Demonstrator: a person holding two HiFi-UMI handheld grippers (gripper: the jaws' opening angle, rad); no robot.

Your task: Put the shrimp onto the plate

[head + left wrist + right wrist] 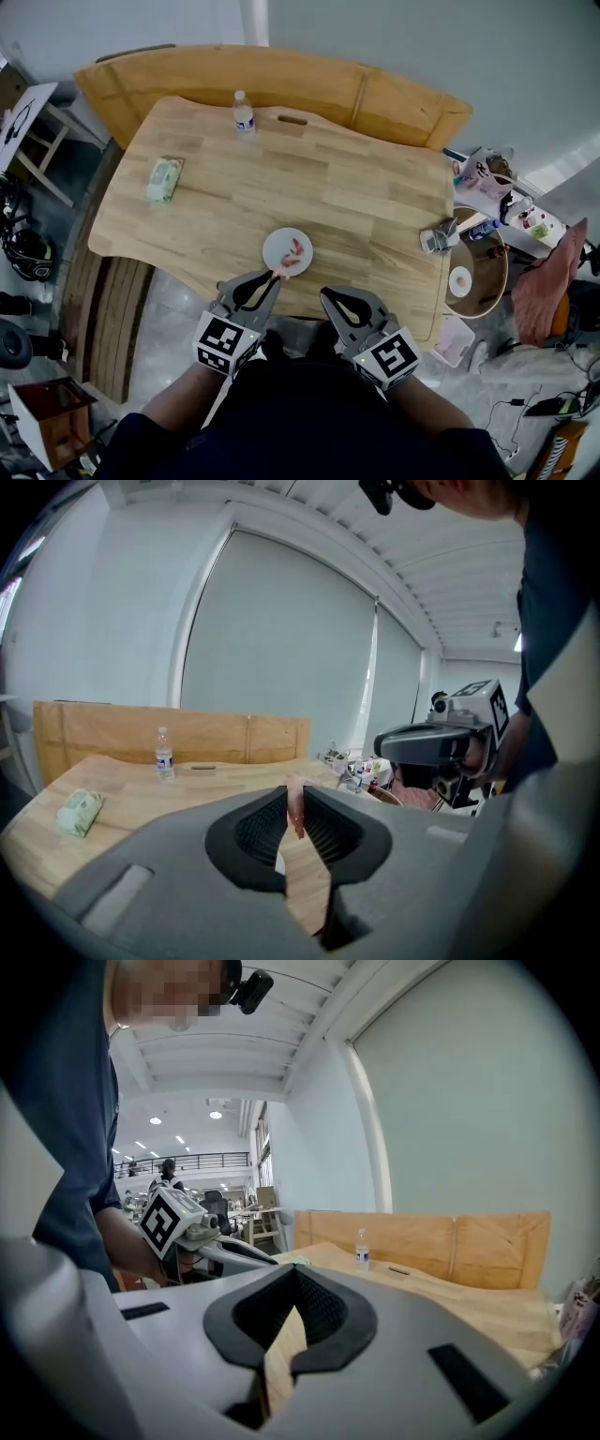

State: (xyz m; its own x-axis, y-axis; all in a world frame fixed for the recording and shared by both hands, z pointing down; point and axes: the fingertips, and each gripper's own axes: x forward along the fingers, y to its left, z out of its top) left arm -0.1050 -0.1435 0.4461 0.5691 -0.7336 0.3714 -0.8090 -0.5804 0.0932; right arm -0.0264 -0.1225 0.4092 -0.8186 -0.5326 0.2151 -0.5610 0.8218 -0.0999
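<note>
Left gripper (pixel 277 276) fingers pinched on shrimp (pixel 295 810), at the near-left rim of the plate (pixel 274 247), near side of table (pixel 356 187). Right gripper (pixel 295 1272) fingers closed, empty, off the table's near edge.

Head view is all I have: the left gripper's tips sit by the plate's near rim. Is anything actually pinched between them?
Observer: Yes. The left gripper view shows the left gripper shut on a pink shrimp, which hangs down from the very tips.
Operator: And is the other one carrying anything?
Observer: No. In its own view the right gripper has its jaws together with nothing between them.
</note>
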